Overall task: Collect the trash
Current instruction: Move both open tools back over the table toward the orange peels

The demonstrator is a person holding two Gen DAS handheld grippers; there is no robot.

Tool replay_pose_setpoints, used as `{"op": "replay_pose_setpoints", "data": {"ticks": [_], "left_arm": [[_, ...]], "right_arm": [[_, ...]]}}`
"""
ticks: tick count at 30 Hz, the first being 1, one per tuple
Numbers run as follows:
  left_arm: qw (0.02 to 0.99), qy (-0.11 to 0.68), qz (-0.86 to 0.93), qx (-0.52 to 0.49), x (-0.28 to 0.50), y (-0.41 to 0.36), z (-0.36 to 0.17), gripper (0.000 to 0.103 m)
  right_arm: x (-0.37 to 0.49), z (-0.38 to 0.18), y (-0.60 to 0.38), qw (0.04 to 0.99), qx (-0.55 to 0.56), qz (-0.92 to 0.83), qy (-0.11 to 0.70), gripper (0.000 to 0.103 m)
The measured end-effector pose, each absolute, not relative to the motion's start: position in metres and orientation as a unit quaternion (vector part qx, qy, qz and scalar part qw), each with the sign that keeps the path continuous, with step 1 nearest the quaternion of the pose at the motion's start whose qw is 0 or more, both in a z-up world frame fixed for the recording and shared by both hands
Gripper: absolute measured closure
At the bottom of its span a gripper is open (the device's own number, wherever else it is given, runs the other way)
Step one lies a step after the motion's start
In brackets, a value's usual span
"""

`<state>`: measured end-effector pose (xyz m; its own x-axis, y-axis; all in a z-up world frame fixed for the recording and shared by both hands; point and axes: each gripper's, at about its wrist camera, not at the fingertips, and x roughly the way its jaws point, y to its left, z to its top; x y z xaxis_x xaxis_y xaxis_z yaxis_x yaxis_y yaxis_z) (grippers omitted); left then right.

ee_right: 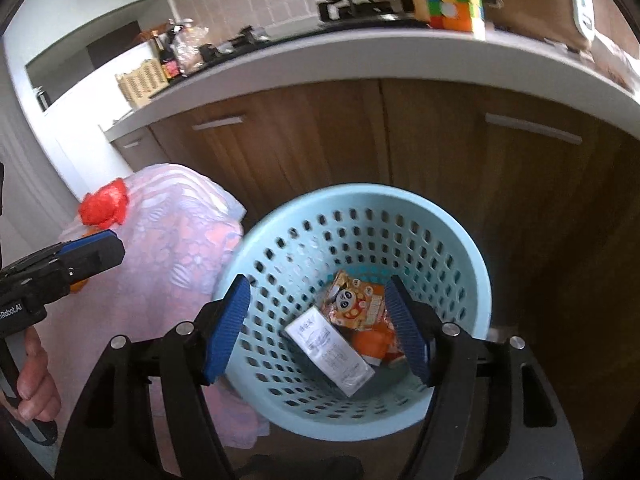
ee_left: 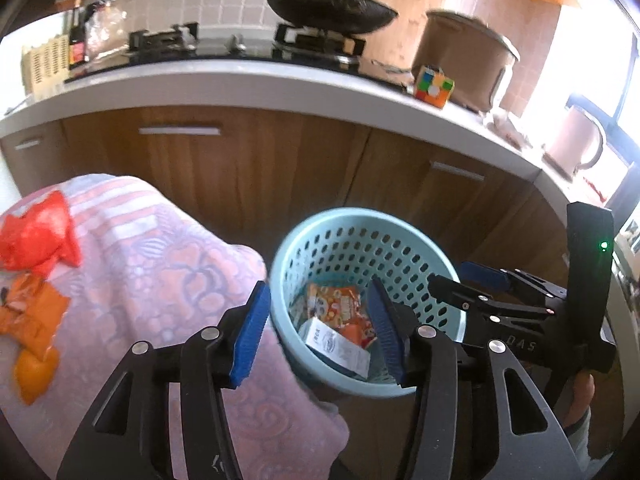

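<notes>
A light blue perforated basket (ee_left: 436, 248) (ee_right: 460, 232) stands on the floor by the cabinets. In it lie an orange snack wrapper (ee_left: 340, 304) (ee_right: 360, 300) and a white carton (ee_left: 340, 346) (ee_right: 332, 348). My left gripper (ee_left: 320, 332) is open and empty over the basket's near rim. My right gripper (ee_right: 320, 328) is open and empty above the basket; it also shows in the left wrist view (ee_left: 480, 280). On the pink patterned cloth (ee_left: 160, 264) (ee_right: 172, 248) lie a red crumpled bag (ee_left: 36, 236) (ee_right: 104, 202) and orange wrappers (ee_left: 32, 316).
Wooden cabinets (ee_left: 248, 168) under a white countertop (ee_left: 240, 80) stand behind the basket. On the counter are a stove with a black pan (ee_left: 328, 8), a colour cube (ee_left: 434, 86) (ee_right: 452, 8), a brown pot (ee_left: 468, 60) and a kettle (ee_left: 576, 140).
</notes>
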<state>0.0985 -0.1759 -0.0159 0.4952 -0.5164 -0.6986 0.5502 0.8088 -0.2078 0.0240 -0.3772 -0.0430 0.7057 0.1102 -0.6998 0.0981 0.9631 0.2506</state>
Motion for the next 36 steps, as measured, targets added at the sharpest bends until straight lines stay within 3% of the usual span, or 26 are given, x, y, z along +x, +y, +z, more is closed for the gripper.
{"op": "replay_pose_setpoints", "data": {"ticks": [7,14,16,25,36], "left_arm": [[0.89,0.348,-0.293,-0.026,0.074,-0.103,0.017,0.054],[0.921,0.298,-0.241,-0.069,0.053,-0.007,0.046,0.047],[0.927,0.291,-0.221,-0.086,0.051,0.022,0.049,0.047],[0.924,0.314,-0.172,-0.135,0.066,0.098,0.029,0.047],[0.881,0.432,-0.188,-0.047,0.128,0.067,-0.05,0.043]], "right_arm": [[0.027,-0.014,-0.332,0.927,0.1,0.049,0.359,0.038],[0.034,0.008,-0.283,0.933,0.076,0.097,0.338,0.071],[0.037,0.013,-0.27,0.934,0.076,0.106,0.332,0.076],[0.048,0.028,-0.212,0.934,0.046,0.15,0.32,0.076],[0.093,0.031,-0.136,0.915,0.013,0.218,0.34,0.076]]}}
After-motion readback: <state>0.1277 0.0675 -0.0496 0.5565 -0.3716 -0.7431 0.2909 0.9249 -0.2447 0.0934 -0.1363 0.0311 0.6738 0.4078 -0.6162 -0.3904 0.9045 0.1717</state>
